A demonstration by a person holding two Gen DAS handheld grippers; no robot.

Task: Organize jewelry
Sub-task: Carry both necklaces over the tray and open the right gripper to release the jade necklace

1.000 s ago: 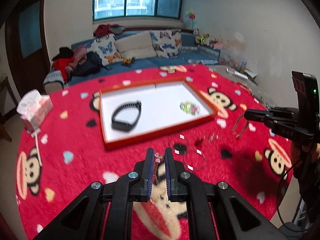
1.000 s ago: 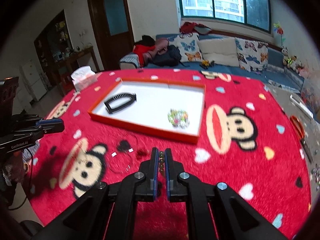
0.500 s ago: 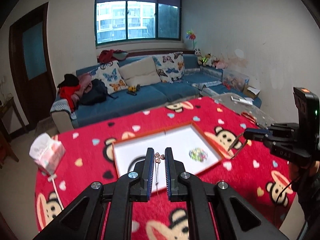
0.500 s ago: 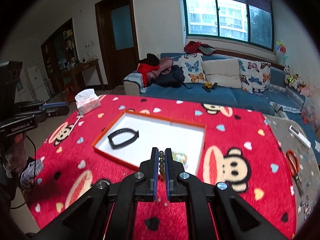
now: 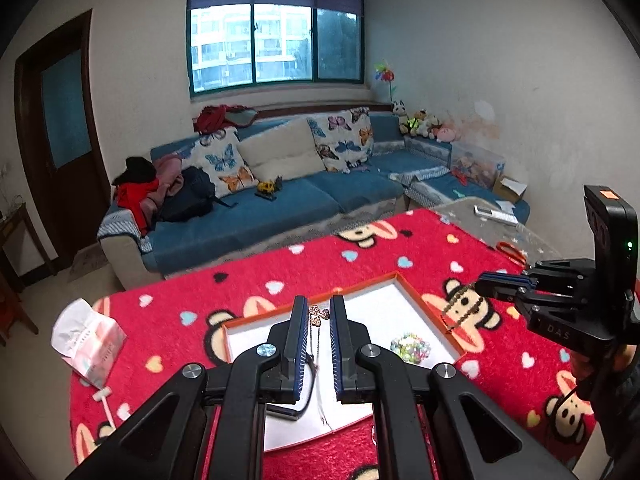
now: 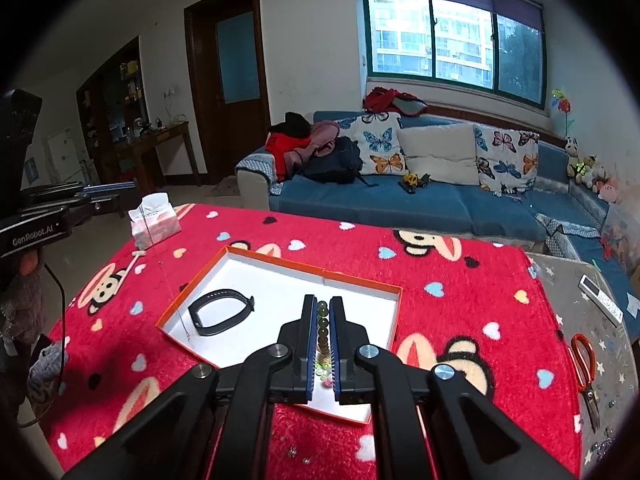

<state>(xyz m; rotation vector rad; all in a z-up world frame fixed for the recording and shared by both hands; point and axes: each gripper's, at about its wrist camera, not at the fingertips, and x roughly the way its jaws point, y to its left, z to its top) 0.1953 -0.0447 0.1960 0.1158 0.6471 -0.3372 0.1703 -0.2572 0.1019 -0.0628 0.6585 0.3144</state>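
Left gripper [image 5: 318,314] fingers pinch a pendant necklace [image 5: 318,315]; right gripper [image 6: 322,314] fingers pinch a bead bracelet [image 6: 322,328]. Both hang above the tray [image 6: 280,264], watch band [image 6: 221,312] at 9 o'clock.

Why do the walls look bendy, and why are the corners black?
Both wrist views use fisheye lenses: in the left view the door bows; in the right view the window curves. Black corners are the lens edge. Both pictures are sharp, lit by daylight.

Dim daylight from window [image 5: 276,36] — fisheye-bent edges (dark corners), sharp
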